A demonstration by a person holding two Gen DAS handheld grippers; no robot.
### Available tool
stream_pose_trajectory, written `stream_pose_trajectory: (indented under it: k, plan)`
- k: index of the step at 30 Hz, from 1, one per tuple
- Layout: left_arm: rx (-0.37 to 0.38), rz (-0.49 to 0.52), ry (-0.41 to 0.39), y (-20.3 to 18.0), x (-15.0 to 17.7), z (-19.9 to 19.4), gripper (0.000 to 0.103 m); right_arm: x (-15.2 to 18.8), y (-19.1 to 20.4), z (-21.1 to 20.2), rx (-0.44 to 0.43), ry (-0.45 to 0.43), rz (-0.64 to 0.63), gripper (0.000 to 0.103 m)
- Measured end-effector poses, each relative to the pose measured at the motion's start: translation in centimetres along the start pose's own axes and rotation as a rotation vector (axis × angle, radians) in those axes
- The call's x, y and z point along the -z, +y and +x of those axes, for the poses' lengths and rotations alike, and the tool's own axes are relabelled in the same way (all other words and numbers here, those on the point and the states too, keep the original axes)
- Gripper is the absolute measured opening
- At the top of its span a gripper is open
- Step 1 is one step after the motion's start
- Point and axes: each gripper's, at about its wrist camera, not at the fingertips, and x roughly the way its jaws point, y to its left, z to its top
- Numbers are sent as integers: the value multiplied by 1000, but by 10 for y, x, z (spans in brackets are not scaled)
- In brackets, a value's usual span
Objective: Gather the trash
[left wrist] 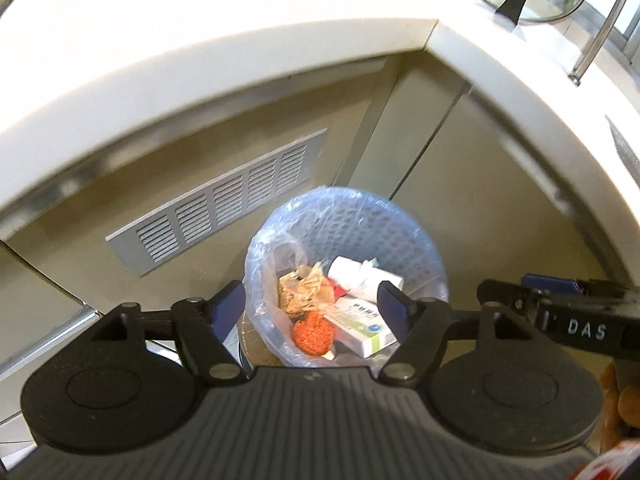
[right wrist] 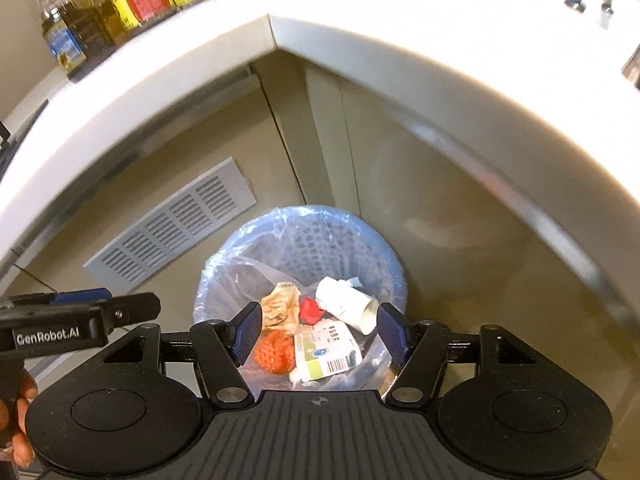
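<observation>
Blue-padded left gripper (left wrist: 312, 310) and right gripper (right wrist: 320, 330) both hang wide and empty above the lined blue wastebasket (left wrist: 404, 216), which stands on the floor in the cabinet corner below the table (left wrist: 200, 52). Inside lie a medicine box (right wrist: 326, 350), crumpled brown paper (left wrist: 304, 288) and an orange mesh wad (left wrist: 314, 330). Judgement: deposit appears complete; lift both clear without snagging the liner.

Blue mesh bin (left wrist: 400, 232), lined with clear bag, stands in cabinet corner. Inside: crumpled brown paper (left wrist: 304, 288), orange scourer (left wrist: 314, 332), white-green carton (left wrist: 362, 326), white tube (right wrist: 346, 300).
</observation>
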Motion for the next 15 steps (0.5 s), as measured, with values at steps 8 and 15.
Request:
stream_pose_trajectory:
  k: [8, 15]
  plan:
    - [-32, 14, -129, -23, -15, -64, 93, 0, 6, -57, -15, -67, -18, 67]
    - [-39, 20, -229, -33, -17, -116, 100, -1, 11, -100, -36, -149, -12, 77]
